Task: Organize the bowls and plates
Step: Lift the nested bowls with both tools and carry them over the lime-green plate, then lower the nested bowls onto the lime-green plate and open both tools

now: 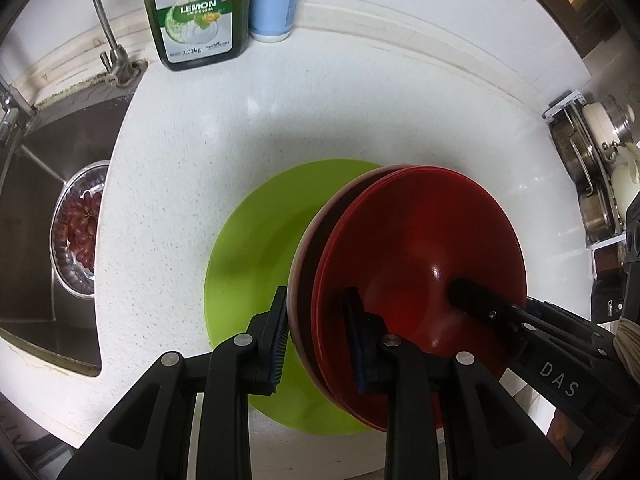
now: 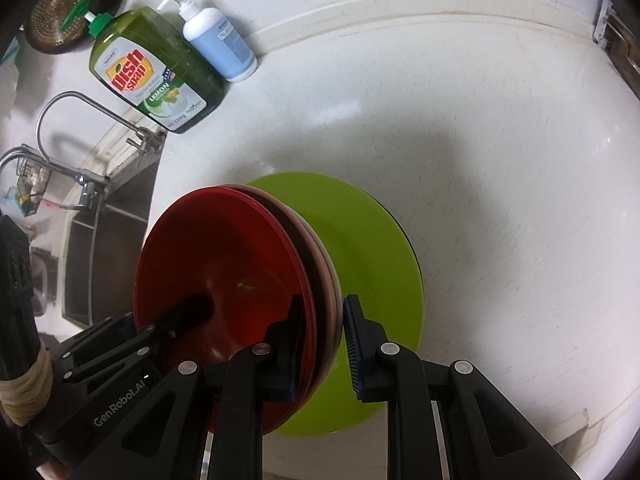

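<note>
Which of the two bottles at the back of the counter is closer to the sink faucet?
The green dish soap bottle, with the lemon label. It stands next to the faucet, while the white and blue pump bottle sits on its far side, away from the sink.

The desk [image 2: 500,160] lies bare to the right of the green plate [image 2: 384,264] and behind it, up to the back edge. At the back left corner the dish soap bottle [image 2: 156,76] and white pump bottle [image 2: 220,44] stand touching. The sink [image 1: 44,200] and its faucet [image 1: 104,32] bound the left edge; a pot rack [image 1: 596,168] closes the right edge.
</note>
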A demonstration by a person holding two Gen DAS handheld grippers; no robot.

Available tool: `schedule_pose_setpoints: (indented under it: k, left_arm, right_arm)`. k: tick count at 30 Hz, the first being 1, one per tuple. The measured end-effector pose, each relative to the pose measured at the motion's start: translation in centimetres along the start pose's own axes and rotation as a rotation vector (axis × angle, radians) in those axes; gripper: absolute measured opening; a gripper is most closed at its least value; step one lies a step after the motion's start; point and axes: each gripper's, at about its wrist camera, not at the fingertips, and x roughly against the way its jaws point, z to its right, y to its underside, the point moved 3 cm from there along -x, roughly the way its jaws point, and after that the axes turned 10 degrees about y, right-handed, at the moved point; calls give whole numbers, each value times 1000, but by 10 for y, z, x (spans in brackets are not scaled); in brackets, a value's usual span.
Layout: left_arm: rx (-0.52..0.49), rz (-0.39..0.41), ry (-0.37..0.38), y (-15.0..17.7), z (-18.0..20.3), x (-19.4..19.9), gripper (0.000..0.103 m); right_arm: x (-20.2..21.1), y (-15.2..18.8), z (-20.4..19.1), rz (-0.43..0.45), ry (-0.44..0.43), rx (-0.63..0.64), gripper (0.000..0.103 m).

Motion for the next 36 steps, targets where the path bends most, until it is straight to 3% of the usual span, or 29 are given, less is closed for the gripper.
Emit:
schedule_pose_setpoints:
  k: [17,19,21,26,28,33,36]
  left_arm:
    - [6,-52,30,-2,-9,-19,27]
    - [-7,-49,34,-1,-9,-19,29]
    - [-30,-32,22,0,-10,-17,34]
    - [-93,92,-45,4,-10,8,58]
    - [-124,144,-71,9,-6,21,62]
    - [-172,272,-99,28,6,50,75]
    - [-174,361,-115,42,14,67,82]
  right_arm:
    - [-15,3,-1,-42,21,11,23]
    - [-15,4,-2,-31,20,26,26]
    - [-12,5,-3,-7,18,35,36]
    - [10,13,2,104,37,12,46]
    - [24,20,3,162,64,20,47]
    - [55,41,5,298,91,43,67]
    - [69,54,9,355,91,37,71]
